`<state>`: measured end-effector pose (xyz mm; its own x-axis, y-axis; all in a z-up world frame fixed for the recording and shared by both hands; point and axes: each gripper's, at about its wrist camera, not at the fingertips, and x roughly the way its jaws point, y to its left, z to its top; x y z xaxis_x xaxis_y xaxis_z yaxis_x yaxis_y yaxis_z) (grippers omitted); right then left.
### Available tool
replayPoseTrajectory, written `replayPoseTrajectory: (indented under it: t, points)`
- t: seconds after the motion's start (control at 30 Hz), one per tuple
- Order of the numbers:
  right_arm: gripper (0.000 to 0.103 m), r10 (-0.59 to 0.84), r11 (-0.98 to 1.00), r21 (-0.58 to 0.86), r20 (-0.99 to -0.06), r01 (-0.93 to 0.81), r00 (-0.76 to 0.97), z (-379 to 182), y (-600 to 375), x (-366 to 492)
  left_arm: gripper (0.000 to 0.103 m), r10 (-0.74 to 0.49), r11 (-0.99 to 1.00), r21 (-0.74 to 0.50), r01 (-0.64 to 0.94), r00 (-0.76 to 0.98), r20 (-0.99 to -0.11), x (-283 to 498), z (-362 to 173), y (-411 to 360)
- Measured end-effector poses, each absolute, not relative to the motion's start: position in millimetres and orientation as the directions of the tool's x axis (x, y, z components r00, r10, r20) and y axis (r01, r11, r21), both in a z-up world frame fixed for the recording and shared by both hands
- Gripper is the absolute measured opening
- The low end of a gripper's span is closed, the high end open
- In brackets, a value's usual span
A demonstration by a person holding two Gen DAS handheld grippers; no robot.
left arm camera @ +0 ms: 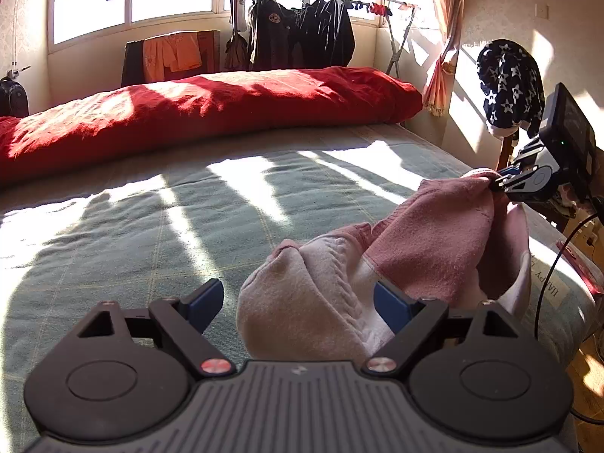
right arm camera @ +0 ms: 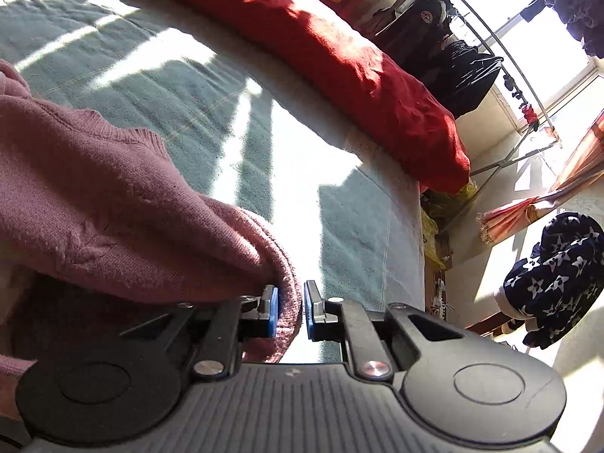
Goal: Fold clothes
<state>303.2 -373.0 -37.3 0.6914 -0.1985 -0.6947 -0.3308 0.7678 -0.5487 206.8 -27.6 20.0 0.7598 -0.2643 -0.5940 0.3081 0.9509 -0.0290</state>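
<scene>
Two hand-held grippers, left hand-held gripper [left arm camera: 298, 302] spread wide around pink sweater [left arm camera: 426, 249], right hand-held gripper [right arm camera: 290, 313] pinching its edge.

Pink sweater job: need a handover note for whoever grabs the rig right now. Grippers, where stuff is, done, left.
Left gripper: open, jaws either side of the bunched end of the pink sweater, not gripping.
Right gripper: shut on the sweater's edge, lifting that end.
Sweater: crumpled near the right side of the green bed cover.
Done: one edge picked up; no fold visible.
Left: spread it flat, then fold.
</scene>
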Motion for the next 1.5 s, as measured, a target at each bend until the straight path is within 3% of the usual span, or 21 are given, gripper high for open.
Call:
replayPoseTrajectory:
  t: [0.33,0.5,0.8,1.13,1.4,1.5]
  points:
    - [0.016,-0.255,0.812,-0.505,-0.758,-0.293,0.601,-104,-392,340,0.087,-0.286,0.941,-0.035,0.336,0.737,-0.612,208,13,-32]
    - [0.019,-0.221,0.846,-0.464,-0.753,-0.263,0.620,-94,-393,333,0.087,-0.288,0.940,-0.038,0.338,0.731,-0.619,207,13,-31]
    - [0.027,-0.041,0.924,-0.298,-0.702,-0.241,0.711,-21,-400,263,0.093,-0.316,0.943,-0.132,0.305,0.701,-0.639,206,15,-22]
    - [0.032,0.133,0.909,-0.218,-0.656,-0.355,0.743,11,-365,184,0.094,-0.335,0.931,-0.119,0.344,0.680,-0.652,218,27,-33]
    - [0.034,0.353,0.849,-0.088,-0.640,-0.521,0.683,11,-324,200,0.094,-0.346,0.920,-0.116,0.375,0.636,-0.690,250,8,-36]
    - [0.034,0.378,0.805,-0.129,-0.641,-0.579,0.668,6,-298,219,0.094,-0.366,0.902,-0.114,0.416,0.599,-0.712,270,3,-37]
